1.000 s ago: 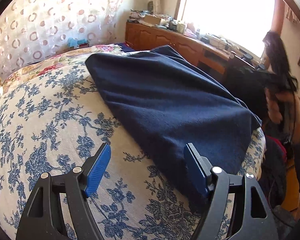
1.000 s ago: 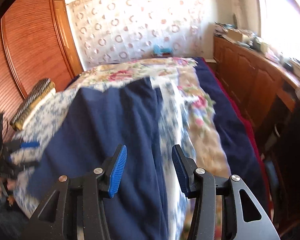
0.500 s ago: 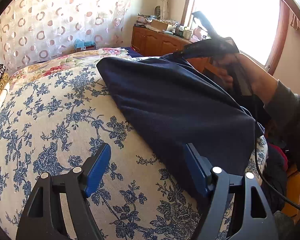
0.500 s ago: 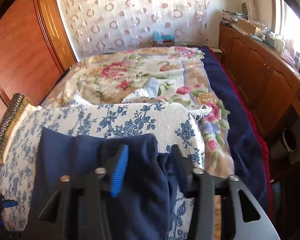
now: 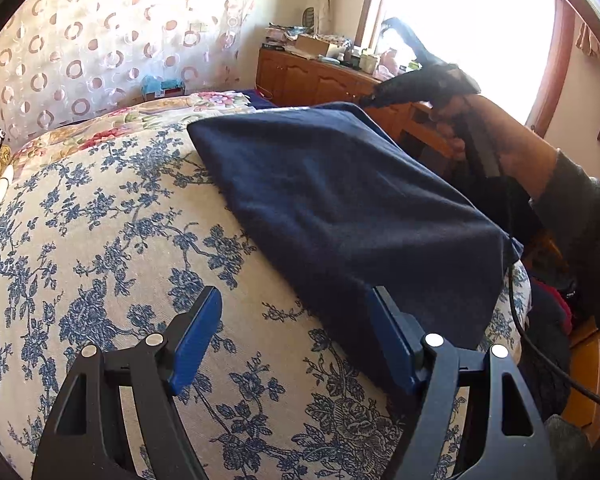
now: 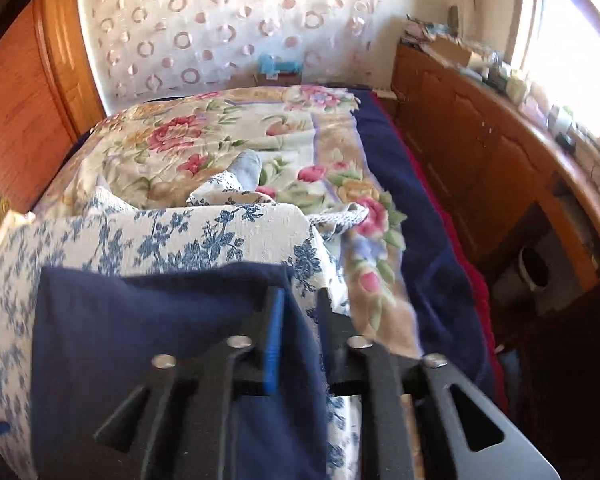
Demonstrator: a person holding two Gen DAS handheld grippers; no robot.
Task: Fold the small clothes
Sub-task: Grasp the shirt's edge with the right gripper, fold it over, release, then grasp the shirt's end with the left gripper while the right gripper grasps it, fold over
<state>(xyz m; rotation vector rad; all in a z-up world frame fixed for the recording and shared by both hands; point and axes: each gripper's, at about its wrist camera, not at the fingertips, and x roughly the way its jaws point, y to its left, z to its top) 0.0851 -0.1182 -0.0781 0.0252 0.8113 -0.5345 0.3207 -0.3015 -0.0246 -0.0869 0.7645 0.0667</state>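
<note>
One navy garment [image 5: 340, 208] lies folded across a blue-flowered cushion [image 5: 100, 240] on the bed, its right edge reaching the cushion's border. The right hand-held gripper [image 6: 298, 336] pinches the garment's far right corner, cloth filling the gap between its jaws, which have just been closing. The left hand-held gripper [image 5: 296, 340] hovers with jaws wide apart over the near edge, one finger above bare cushion, the other above navy cloth, gripping nothing. Bare cushion lies to the garment's left. A wooden cabinet [image 6: 480, 152] runs along the bed's right side.
</note>
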